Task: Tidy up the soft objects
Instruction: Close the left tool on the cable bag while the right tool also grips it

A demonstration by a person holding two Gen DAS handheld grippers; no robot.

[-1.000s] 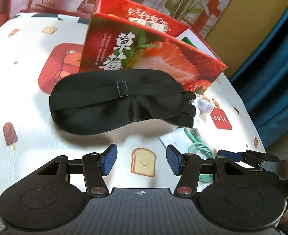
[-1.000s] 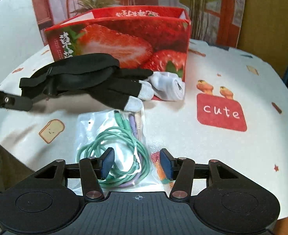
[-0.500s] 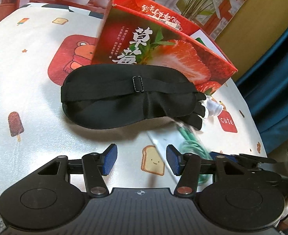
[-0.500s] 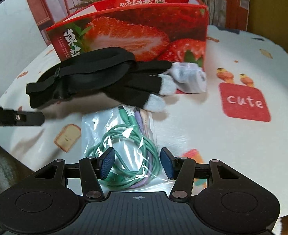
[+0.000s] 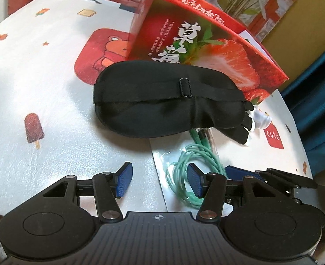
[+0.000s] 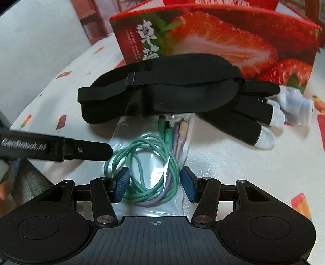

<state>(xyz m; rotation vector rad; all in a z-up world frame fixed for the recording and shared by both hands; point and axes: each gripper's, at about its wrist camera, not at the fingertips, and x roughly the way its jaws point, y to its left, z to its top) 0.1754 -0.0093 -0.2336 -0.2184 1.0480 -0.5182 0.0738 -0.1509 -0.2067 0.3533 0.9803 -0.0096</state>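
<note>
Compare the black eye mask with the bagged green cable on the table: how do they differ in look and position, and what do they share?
The eye mask is matte black fabric; the bagged cable is green and purple cords coiled in a clear shiny bag. The eye mask lies against the strawberry box and over a black glove; the bagged cable lies flat, nearer the cameras, between the right claw pads, its far end under the mask. Both rest on the patterned tablecloth, ungripped.

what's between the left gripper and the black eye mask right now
Nothing visible. The left gripper is open over bare tablecloth, with the eye mask straight ahead. The bagged green cable lies just off to its right side, not across the path.
</note>
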